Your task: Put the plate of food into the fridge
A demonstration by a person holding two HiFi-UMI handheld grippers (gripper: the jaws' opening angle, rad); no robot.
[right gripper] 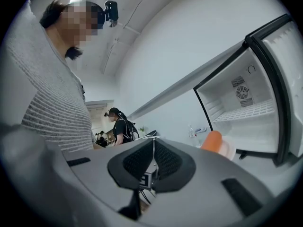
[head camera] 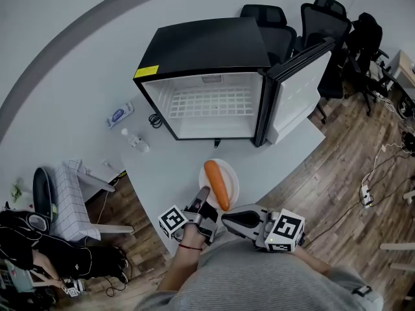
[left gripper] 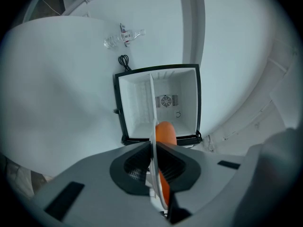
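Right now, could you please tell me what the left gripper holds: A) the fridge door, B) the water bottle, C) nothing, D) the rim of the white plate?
D: the left gripper view shows the left gripper shut on the thin rim of the white plate, which carries the orange food, facing the open fridge.

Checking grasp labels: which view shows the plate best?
Head view: most of the plate shows from above, orange food on it. Left gripper view shows it edge-on, clamped in the left claw. Right gripper view shows only a sliver behind the food.
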